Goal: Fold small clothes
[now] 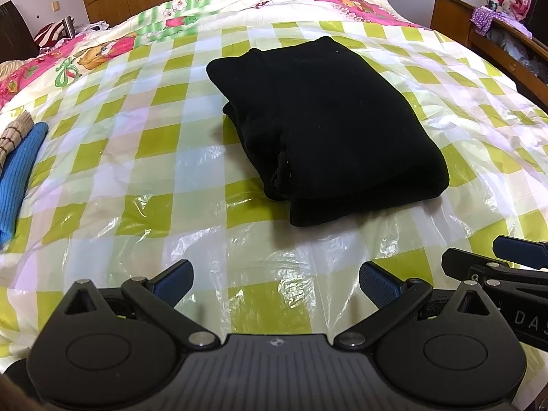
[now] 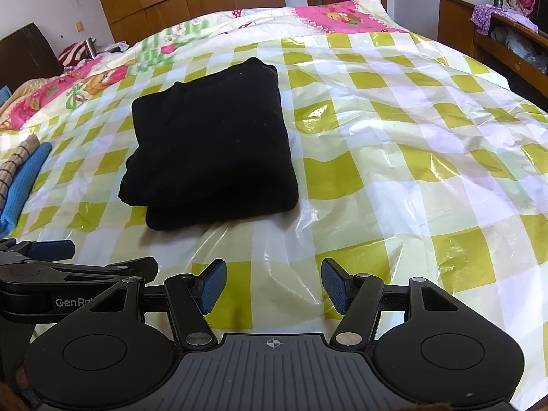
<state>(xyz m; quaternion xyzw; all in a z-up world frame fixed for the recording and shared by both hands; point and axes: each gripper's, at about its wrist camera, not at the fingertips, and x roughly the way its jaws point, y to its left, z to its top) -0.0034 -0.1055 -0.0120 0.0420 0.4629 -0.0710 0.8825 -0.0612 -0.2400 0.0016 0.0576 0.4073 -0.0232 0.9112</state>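
A black garment (image 1: 318,116) (image 2: 212,144) lies folded into a thick rectangle on the green-and-white checked plastic sheet (image 1: 144,178) (image 2: 394,157) that covers the bed. My left gripper (image 1: 275,281) hovers near the bed's front edge, short of the garment, open with nothing between its blue pads. My right gripper (image 2: 274,286) is beside it on the right, open and empty too, with the garment ahead and to its left. Each gripper shows at the edge of the other's view: the right gripper (image 1: 507,260), the left gripper (image 2: 61,257).
A blue knit cloth (image 1: 20,171) (image 2: 24,181) and a striped beige one (image 1: 13,137) (image 2: 17,161) lie at the sheet's left edge. A pink cartoon quilt (image 1: 51,58) covers the far left. A wooden shelf (image 1: 496,30) stands right; wardrobes behind.
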